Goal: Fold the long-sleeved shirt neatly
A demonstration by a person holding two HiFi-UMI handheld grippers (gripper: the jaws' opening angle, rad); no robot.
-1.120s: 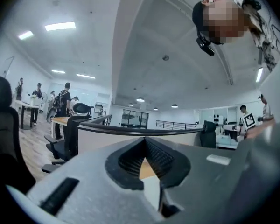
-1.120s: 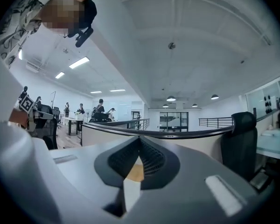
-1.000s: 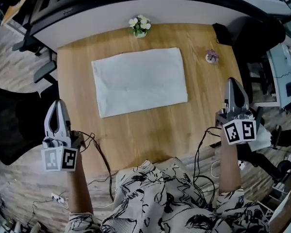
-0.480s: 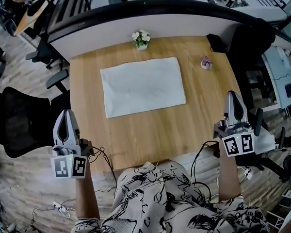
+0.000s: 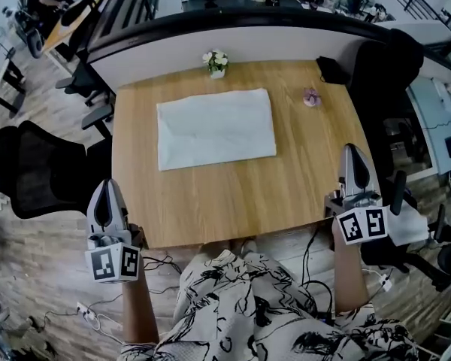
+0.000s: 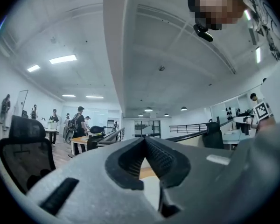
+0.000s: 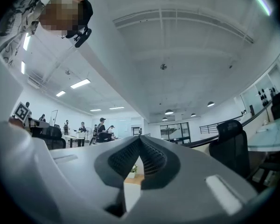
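Observation:
The white shirt lies folded into a flat rectangle on the far half of the wooden table. My left gripper is held off the table's near left corner, shut and empty. My right gripper hangs beside the table's right edge, also shut with nothing in it. Both point away from me, roughly level. In the left gripper view the jaws meet at the tips over a slice of tabletop. The right gripper view shows its jaws closed the same way, with the flower pot seen through the gap.
A small pot of white flowers stands at the table's far edge, a little pink object at the far right. Black office chairs stand on the left, on the right. Cables trail on the floor by my legs.
Both grippers have drawn back toward me, away from the folded shirt, and stayed shut. The head view has pulled back, so the table looks smaller and farther.

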